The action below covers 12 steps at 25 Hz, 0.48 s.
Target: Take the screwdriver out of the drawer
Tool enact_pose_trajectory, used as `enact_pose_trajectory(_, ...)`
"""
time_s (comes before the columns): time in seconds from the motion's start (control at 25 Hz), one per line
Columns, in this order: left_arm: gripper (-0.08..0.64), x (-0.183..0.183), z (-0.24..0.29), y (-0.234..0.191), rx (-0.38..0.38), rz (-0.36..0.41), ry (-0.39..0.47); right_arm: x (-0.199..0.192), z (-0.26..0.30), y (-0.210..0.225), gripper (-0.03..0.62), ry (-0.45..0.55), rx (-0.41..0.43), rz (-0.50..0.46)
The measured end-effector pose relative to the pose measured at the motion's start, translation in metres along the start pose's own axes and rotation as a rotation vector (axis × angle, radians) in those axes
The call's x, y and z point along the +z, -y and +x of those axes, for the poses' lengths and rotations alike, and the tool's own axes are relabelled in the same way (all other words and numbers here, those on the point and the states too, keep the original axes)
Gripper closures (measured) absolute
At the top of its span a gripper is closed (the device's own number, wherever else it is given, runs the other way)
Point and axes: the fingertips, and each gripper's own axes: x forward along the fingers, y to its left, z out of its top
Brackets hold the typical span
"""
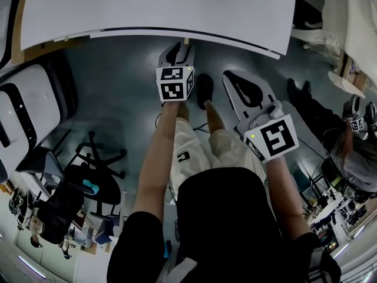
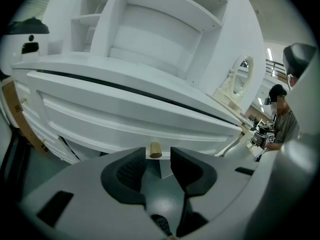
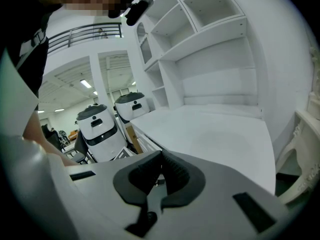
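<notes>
The white drawer front [image 2: 125,119] is closed under the desk top [image 1: 159,5], so no screwdriver shows in any view. Its small brass knob [image 2: 155,149] sticks out right at the tips of my left gripper [image 2: 159,157], in line with the gap. The dark pads stand apart on either side and do not press on the knob. In the head view the left gripper [image 1: 179,47] reaches up to the desk's front edge, where the knob [image 1: 186,40] shows. My right gripper [image 1: 234,78] hangs lower to the right over the floor. Its jaw tips [image 3: 160,170] meet with nothing held.
A white hutch with open shelves [image 2: 150,24] stands on the desk. A black office chair [image 1: 88,158] is on the left and a seated person [image 1: 347,152] on the right. Two white robots [image 3: 100,129] stand beside the desk's far end. An ornate white chair [image 1: 324,16] is at the upper right.
</notes>
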Motion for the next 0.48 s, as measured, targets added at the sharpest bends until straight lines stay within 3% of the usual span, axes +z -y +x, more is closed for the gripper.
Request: enact_pose_trajectory(0.48,0.452,-0.005,0.019,-0.003,0.041,0.044,-0.031,-0.006,-0.004,0.016,0.575,-0.008,-0.028,0.025)
